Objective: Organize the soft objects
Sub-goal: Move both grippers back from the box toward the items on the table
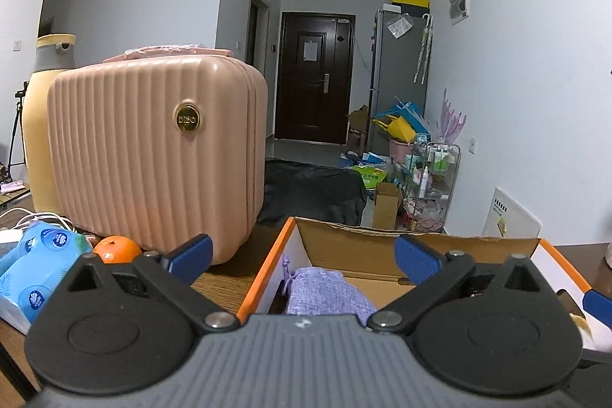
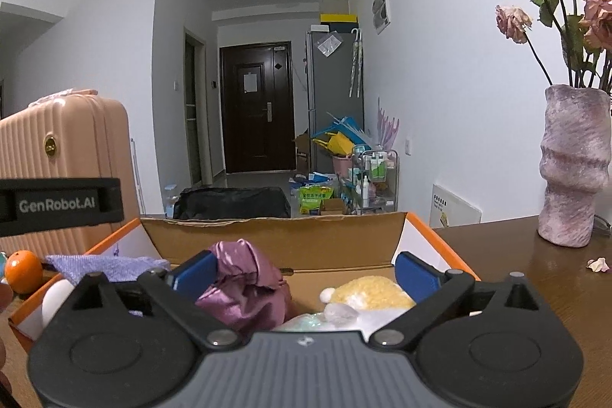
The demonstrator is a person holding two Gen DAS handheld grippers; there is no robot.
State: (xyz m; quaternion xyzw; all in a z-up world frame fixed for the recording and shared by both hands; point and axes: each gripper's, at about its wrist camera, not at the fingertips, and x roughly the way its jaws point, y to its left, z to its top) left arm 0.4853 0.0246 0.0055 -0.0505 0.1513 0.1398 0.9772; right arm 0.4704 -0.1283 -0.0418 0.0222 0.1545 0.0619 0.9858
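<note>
On the wooden table point(image 2: 535, 278), an open cardboard box point(image 1: 382, 247) with orange-edged flaps is seen, soft items already lying inside. Left gripper point(image 1: 302, 257) is held over the box's left part, jaws spread wide, nothing between them; a lavender woven pouch point(image 1: 325, 289) lies in the box just below. Right gripper point(image 2: 304, 272) is held over the box too, jaws wide apart, nothing clamped; a purple satin bag point(image 2: 244, 282) sits beside its left finger, a yellow fluffy item point(image 2: 373, 293) near its right finger. Outside the box, a pink ribbed case point(image 1: 153, 155), an orange point(image 1: 116, 249) and blue tissue packs point(image 1: 34, 270) are seen at left, a vase point(image 2: 573, 163) of dried roses at right.
</note>
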